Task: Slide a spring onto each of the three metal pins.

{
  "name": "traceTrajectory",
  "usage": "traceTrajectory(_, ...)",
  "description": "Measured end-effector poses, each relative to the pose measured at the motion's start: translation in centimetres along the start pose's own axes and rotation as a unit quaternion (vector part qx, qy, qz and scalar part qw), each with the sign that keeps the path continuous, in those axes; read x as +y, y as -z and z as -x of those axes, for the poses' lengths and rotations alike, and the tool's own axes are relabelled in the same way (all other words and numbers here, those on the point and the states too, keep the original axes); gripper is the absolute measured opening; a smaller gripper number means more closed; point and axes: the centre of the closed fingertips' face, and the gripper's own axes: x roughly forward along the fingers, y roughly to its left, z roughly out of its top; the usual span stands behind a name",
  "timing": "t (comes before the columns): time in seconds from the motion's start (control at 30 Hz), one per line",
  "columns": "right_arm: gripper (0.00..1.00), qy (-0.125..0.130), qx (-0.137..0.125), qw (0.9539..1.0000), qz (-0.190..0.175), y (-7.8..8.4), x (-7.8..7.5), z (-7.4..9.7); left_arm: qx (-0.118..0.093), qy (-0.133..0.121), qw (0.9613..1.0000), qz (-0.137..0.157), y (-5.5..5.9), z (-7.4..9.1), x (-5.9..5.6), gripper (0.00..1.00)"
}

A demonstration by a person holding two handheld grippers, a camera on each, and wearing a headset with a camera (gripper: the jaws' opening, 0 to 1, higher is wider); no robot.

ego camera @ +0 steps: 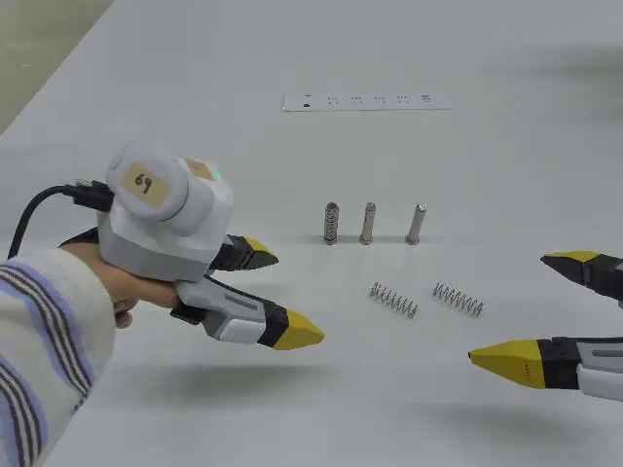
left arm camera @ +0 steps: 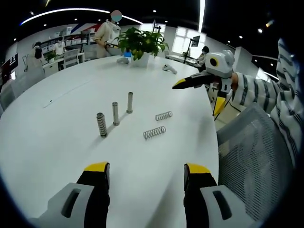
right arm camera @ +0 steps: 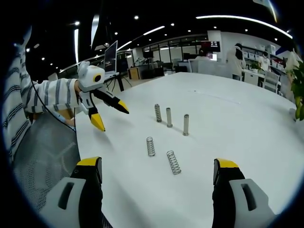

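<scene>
Holding left gripper and right gripper wide open, empty. Noting loose springs lying on surface near bare pins. Risking pinging a spring away on pinch, or toppling a pin while threading.

White table, bare top. Flat white strip lies at far side. Potted plant at table's far end. Grey mesh chair just beside table.

Shiny metal pins, wire springs, smooth matt white table
</scene>
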Motion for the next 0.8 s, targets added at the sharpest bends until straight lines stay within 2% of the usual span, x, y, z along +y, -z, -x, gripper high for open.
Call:
traceTrajectory(0.1, 0.96, 0.002, 0.002, 1.0000, 0.000, 0.1, -0.1, 0.1, 0.005, 0.009, 0.9999, -0.010, -0.2, -0.5, 0.0, 0.56)
traceTrajectory(0.37, 0.95, 0.006, 0.009, 0.9999, -0.003, 0.5, -0.1, 0.4, -0.014, 0.043, 0.9989, -0.016, -2.0, -1.7, -0.4, 0.50)
traceTrajectory(0.6, 0.95, 0.012, 0.010, 0.9999, -0.006, 0.7, -0.2, 0.7, -0.010, 0.064, 0.9972, -0.038, -2.9, -3.3, -0.8, 0.44)
traceTrajectory(0.7, 0.94, 0.015, 0.020, 0.9997, -0.002, 1.0, -0.4, 0.9, -0.010, 0.074, 0.9959, -0.051, -3.2, -4.1, -1.2, 0.40)
traceTrajectory(0.8, 0.94, 0.014, 0.019, 0.9997, -0.002, 0.9, -0.3, 1.1, 0.000, 0.082, 0.9940, -0.072, -3.3, -4.8, -1.5, 0.39)
